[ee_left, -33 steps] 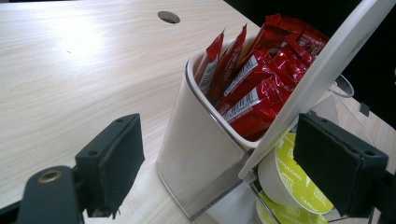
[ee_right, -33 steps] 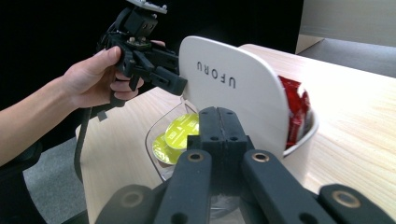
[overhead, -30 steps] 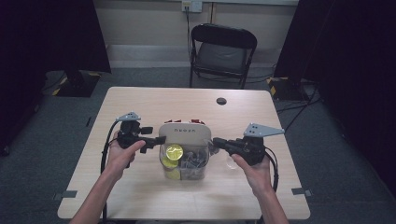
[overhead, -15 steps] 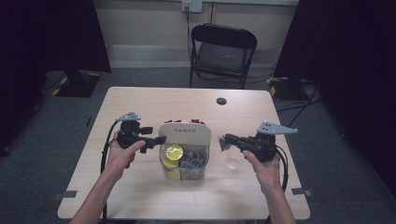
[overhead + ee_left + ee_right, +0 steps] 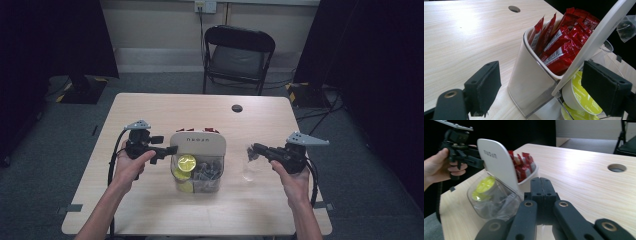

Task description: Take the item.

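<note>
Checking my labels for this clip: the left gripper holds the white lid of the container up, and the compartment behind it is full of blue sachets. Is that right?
Not quite: the sachets are red, not blue, as the left gripper view shows. The rest stands: the left gripper holds the white lid of the container up.

Pale wood-grain table [image 5: 150, 210], white organiser lid [image 5: 198, 144], red sachets with white barcodes [image 5: 560, 40], yellow-green coffee capsules [image 5: 186, 162], black gripper [image 5: 167, 150], black folding chair [image 5: 239, 52].
</note>
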Action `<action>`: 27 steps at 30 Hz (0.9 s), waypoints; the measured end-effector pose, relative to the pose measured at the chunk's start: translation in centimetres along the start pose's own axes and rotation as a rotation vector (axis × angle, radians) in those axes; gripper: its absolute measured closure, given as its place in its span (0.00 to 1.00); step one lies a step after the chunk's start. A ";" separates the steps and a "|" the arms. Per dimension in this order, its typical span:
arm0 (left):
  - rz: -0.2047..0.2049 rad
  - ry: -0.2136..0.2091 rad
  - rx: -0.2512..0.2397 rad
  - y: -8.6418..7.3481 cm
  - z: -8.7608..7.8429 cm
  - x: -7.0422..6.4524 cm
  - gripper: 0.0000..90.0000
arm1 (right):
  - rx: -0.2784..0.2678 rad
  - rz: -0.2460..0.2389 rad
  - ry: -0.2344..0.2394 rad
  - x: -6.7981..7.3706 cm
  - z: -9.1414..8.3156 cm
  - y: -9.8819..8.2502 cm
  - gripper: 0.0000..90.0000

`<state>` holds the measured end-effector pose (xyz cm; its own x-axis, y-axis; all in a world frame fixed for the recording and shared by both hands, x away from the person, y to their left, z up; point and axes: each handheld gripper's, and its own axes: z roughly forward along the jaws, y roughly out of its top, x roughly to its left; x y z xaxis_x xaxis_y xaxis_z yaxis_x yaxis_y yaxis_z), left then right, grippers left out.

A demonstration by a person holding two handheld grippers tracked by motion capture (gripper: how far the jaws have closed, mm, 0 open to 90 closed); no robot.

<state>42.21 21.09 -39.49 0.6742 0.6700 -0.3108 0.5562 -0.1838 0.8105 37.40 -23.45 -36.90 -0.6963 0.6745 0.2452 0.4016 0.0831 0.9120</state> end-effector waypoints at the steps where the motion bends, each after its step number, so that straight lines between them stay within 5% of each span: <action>1: 0.000 0.000 0.000 0.0 0.0 0.0 0.18 | 0.002 0.005 -0.005 -0.1 -0.1 -0.1 1.00; 27: -0.003 -0.008 0.000 0.0 0.0 0.1 0.17 | 0.122 0.014 -0.082 -2.1 1.4 -2.6 1.00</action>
<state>42.28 21.13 -39.54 0.6761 0.6651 -0.3171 0.5582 -0.1814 0.8096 38.67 -23.99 -40.21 -0.6415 0.7332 0.2255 0.4834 0.1581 0.8610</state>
